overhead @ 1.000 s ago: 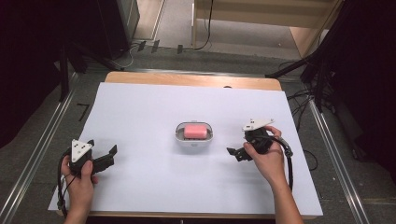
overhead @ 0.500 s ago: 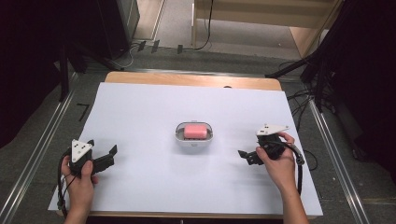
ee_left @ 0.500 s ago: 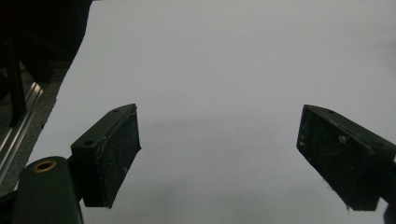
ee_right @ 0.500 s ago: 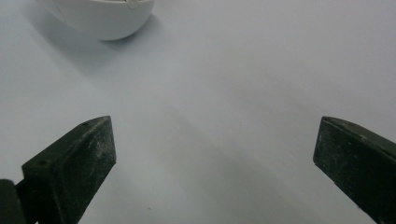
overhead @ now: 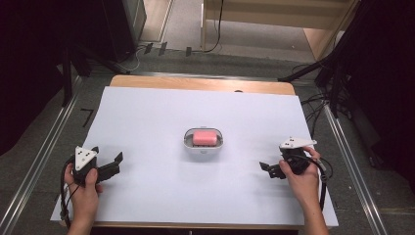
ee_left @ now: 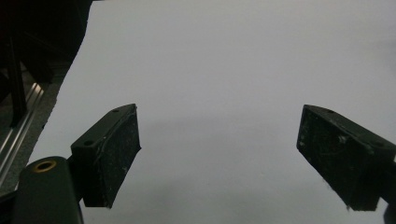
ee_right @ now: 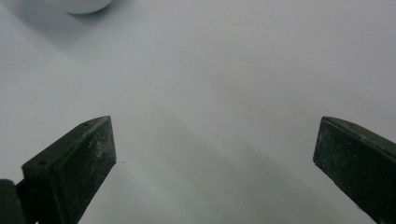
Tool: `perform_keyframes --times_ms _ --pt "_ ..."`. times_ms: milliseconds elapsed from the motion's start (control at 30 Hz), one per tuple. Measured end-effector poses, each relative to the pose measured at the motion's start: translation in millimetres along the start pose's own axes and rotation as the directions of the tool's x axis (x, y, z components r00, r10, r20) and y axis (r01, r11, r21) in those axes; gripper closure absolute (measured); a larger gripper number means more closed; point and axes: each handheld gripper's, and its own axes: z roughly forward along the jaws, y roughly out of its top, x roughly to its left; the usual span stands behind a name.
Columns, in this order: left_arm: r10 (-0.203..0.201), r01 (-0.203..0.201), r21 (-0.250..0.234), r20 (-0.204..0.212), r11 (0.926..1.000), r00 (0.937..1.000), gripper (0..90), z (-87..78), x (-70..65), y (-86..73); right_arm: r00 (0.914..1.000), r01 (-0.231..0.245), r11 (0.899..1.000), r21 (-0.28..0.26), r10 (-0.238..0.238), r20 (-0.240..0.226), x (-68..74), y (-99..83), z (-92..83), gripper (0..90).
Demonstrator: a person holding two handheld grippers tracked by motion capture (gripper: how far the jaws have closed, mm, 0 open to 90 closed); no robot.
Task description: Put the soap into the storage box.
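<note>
A pink soap bar [overhead: 204, 137] lies in a small white dish [overhead: 188, 142] at the middle of the white sheet [overhead: 147, 117]. My left gripper [overhead: 116, 163] rests low at the front left, jaws wide apart with nothing between them; its own view shows the gripper [ee_left: 219, 158] over bare sheet. My right gripper [overhead: 266, 170] sits at the front right, apart from the dish, open and empty. In the right gripper view the gripper [ee_right: 215, 163] faces bare sheet, and the dish's rim [ee_right: 79, 5] peeks in at the top left.
The sheet covers a wooden table [overhead: 200, 84] whose far edge shows. Metal rails [overhead: 39, 156] run along both sides. Cables [overhead: 323, 171] trail from the right gripper. Dark stands and cables lie on the floor behind.
My right gripper has drawn back from beside the dish toward the front right of the sheet. The left gripper has stayed where it was.
</note>
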Motion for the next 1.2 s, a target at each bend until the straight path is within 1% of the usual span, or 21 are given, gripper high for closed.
perform_keyframes --times_ms 100,367,700,867,1067,1200 --pt "0.001 -0.001 0.001 0.000 1.0000 1.0000 14.1 -0.1 0.1 0.0 0.9999 -0.012 1.000 0.001 0.012 0.003 -2.5 -5.1 -2.5 0.0" --pt "0.001 -0.001 0.001 0.000 1.0000 1.0000 14.1 -0.1 0.1 0.0 0.9992 -0.037 0.999 -0.016 0.037 0.018 -7.8 -16.6 -9.1 0.0" --pt "0.001 -0.001 0.000 -0.001 1.0000 1.0000 14.1 -0.1 -0.1 0.0 0.9976 -0.066 0.997 -0.028 0.067 0.019 -13.5 -30.7 -16.6 0.0" --pt "0.001 -0.001 0.000 -0.001 1.0000 1.0000 14.1 -0.1 -0.1 0.0 0.9964 -0.078 0.997 -0.027 0.079 0.031 -15.2 -38.7 -19.7 0.0" --pt "0.002 -0.002 0.000 -0.001 1.0000 1.0000 14.1 -0.1 -0.1 0.0 0.9933 -0.103 0.994 -0.035 0.105 0.048 -19.2 -49.8 -25.7 0.0" --pt "0.002 -0.002 0.000 -0.001 1.0000 1.0000 14.1 -0.2 -0.2 0.0 0.9907 -0.116 0.992 -0.041 0.118 0.068 -22.1 -57.3 -29.8 0.0"
